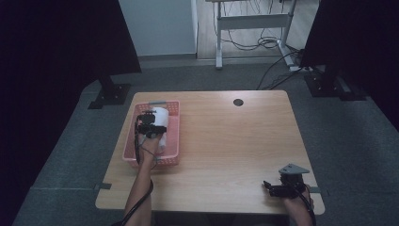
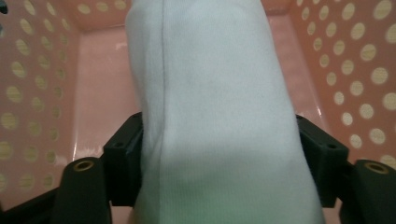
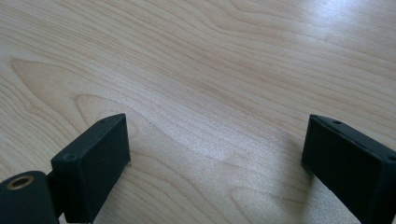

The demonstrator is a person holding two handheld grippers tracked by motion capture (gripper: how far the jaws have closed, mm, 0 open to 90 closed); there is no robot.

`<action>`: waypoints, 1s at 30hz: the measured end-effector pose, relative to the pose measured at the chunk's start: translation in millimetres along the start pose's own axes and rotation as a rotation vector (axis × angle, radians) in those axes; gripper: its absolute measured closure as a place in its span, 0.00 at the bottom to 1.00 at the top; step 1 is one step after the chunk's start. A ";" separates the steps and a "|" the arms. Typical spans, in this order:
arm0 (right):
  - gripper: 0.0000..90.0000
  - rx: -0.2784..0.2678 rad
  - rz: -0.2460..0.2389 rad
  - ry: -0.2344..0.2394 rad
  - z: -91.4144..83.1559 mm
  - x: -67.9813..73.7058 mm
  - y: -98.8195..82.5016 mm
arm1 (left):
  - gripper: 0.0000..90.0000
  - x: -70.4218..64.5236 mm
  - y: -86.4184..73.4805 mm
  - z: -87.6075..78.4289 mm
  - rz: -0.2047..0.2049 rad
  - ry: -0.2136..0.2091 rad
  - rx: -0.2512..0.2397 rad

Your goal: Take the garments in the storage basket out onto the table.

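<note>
White rolled cloth (image 2: 215, 116) sat clamped in the left tool (image 1: 151, 123) inside the pink basket (image 1: 174, 141); right tool (image 1: 277, 187), jaws apart, rested well right of it.

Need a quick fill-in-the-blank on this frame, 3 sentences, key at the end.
1. The left gripper has its jaws closed on a white ____.
2. That item sits inside a pink perforated ____, near the table's left edge.
3. The right gripper rests over bare wood with its jaws ____.

Missing words: sock; basket; open
</note>
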State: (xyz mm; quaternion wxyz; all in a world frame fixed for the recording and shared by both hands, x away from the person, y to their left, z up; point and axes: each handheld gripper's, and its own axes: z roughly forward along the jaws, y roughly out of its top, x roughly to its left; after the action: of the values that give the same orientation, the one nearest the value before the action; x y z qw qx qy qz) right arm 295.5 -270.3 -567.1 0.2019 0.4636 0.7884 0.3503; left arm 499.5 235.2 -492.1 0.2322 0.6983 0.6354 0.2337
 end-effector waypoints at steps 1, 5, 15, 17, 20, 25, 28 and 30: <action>0.08 0.000 0.000 0.000 0.0 0.0 0.0 | 0.36 0.5 0.1 -0.9 -0.006 0.007 -0.002; 0.08 0.000 0.000 -0.001 0.0 0.0 0.0 | 0.37 5.3 1.2 -5.1 -0.045 -0.008 -0.018; 0.08 0.000 0.001 -0.001 0.2 -0.2 0.2 | 0.37 3.1 6.2 -16.1 -0.070 -0.041 -0.044; 0.08 0.000 0.001 -0.001 0.1 -0.2 0.2 | 0.37 1.2 8.5 -19.8 -0.061 -0.042 -0.047; 0.08 0.000 0.001 -0.001 0.1 -0.2 0.2 | 0.37 -0.8 11.5 -26.3 -0.058 -0.046 -0.060; 0.08 0.000 0.001 -0.001 0.1 -0.2 0.2 | 0.36 -2.0 14.6 -36.2 -0.049 -0.053 -0.074; 0.08 0.000 0.001 -0.001 0.2 -0.2 0.2 | 0.37 -3.0 15.8 -41.6 -0.042 -0.054 -0.083; 0.08 0.000 0.002 -0.001 0.2 -0.3 0.3 | 0.37 -4.0 16.8 -45.4 -0.040 -0.059 -0.093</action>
State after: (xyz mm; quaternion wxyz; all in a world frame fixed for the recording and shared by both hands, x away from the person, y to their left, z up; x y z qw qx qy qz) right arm 295.9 -270.4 -567.0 0.2022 0.4645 0.7879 0.3501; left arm 484.0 231.0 -446.3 0.2874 0.6804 0.6309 0.2375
